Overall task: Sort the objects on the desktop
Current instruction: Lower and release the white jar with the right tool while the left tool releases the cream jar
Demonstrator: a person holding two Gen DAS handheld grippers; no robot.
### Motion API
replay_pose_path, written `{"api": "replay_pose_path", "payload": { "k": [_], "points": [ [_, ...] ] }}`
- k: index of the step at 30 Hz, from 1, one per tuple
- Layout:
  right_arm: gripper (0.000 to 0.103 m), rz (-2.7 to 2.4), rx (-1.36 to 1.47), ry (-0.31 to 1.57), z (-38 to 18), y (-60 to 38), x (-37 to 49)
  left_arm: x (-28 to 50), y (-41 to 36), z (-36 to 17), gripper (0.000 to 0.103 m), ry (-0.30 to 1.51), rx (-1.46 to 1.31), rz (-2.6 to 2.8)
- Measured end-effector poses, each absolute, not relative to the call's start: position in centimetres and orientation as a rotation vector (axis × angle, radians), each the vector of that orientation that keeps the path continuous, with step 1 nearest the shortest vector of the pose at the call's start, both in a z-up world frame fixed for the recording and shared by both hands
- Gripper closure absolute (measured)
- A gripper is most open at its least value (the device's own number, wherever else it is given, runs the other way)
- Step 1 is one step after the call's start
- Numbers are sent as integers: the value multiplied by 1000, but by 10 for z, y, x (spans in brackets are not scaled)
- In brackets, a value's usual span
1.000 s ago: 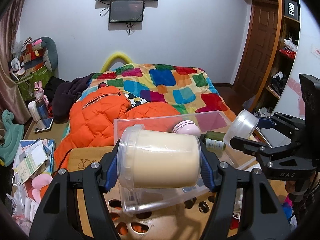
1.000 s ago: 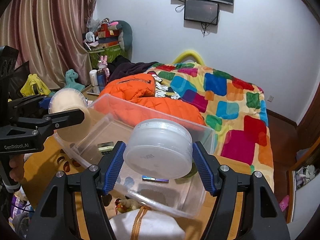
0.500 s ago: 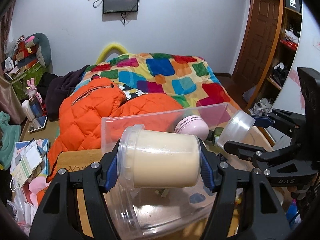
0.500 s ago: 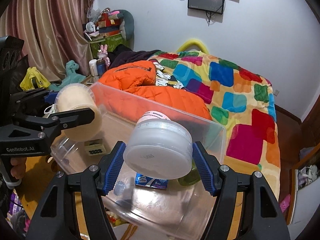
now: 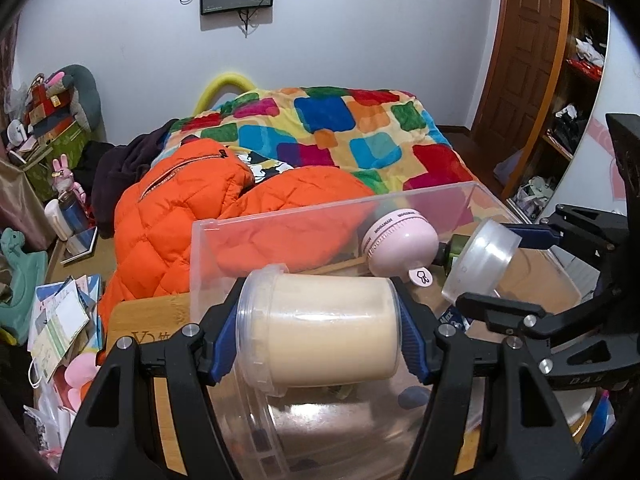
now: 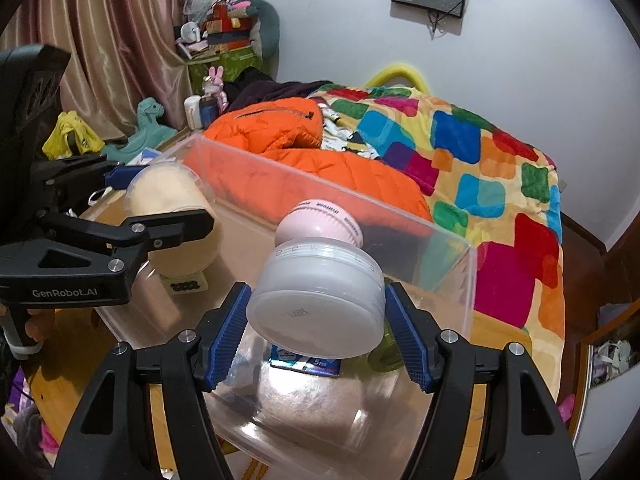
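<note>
Left gripper (image 5: 318, 338) clamps a smooth cream-filled clear plastic tub (image 5: 320, 330) sideways between ribbed blue pads, over the clear rectangular plastic bin (image 5: 240, 236). Inside the bin, a glossy pink domed gadget (image 5: 400, 246). Right gripper (image 6: 316, 340) pinches a frosted white round jar (image 6: 318, 300), tilted, above the same bin.

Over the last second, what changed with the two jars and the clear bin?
Both grippers advanced over the clear bin, which now fills more of each view. The left gripper stays shut on the cream jar, the right gripper on the white jar. Nothing released.
</note>
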State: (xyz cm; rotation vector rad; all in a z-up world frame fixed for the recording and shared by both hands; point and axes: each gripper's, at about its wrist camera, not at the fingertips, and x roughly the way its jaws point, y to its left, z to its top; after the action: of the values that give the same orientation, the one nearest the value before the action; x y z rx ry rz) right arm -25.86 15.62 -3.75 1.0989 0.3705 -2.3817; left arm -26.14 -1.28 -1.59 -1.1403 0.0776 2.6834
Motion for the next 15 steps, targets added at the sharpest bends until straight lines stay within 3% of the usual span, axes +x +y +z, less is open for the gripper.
{"api": "replay_pose_path", "payload": {
  "k": [15],
  "points": [
    [40,-2340,1160,366,-47,152,-262,-261,-7,-19,37,130,-1142,2692]
  ]
}}
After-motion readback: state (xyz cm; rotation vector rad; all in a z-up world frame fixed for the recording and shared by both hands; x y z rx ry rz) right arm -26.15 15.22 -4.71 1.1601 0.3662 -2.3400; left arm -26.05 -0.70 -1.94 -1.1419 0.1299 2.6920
